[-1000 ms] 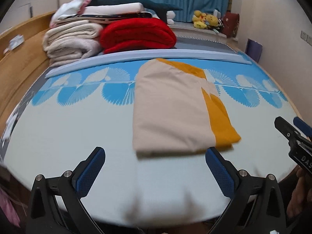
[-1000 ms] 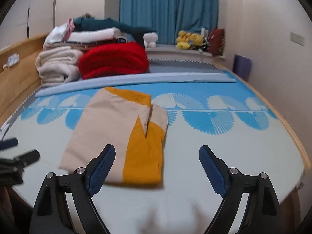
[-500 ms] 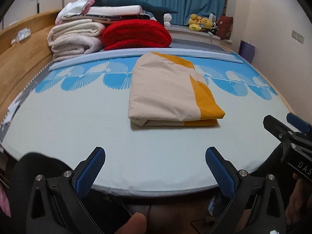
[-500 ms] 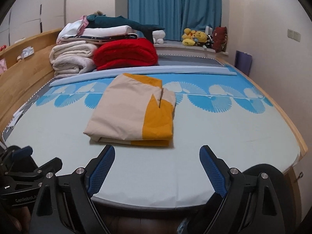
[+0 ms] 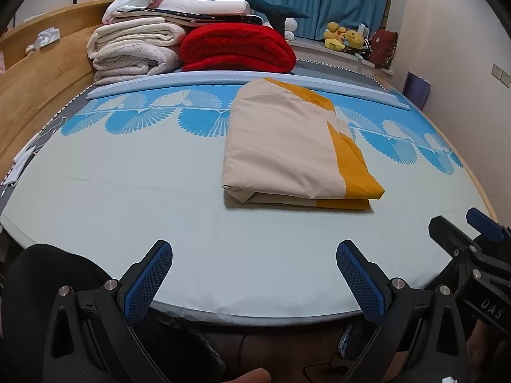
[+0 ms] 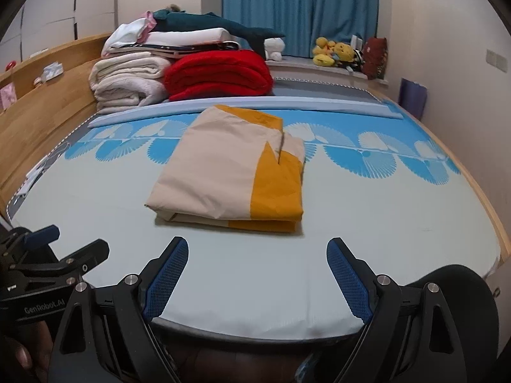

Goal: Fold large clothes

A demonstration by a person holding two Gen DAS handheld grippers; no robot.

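Note:
A beige and orange cloth (image 5: pixel 287 150) lies folded into a thick rectangle on the bed; it also shows in the right wrist view (image 6: pixel 230 172). My left gripper (image 5: pixel 254 255) is open and empty over the bed's near edge, well short of the cloth. My right gripper (image 6: pixel 257 252) is open and empty, also at the near edge, just in front of the cloth. The right gripper shows at the right of the left wrist view (image 5: pixel 469 249), and the left gripper at the left of the right wrist view (image 6: pixel 54 255).
The bed sheet (image 5: pixel 127 198) is pale with a blue fan pattern. Folded blankets, red (image 5: pixel 236 48) and cream (image 5: pixel 134 51), are stacked at the far end. A wooden side rail (image 5: pixel 35 86) runs along the left. Plush toys (image 6: pixel 332 51) sit by the blue curtain.
Both grippers have pulled back from the folded cloth toward the near edge of the bed and dropped lower. The cloth lies still. Both stay open.

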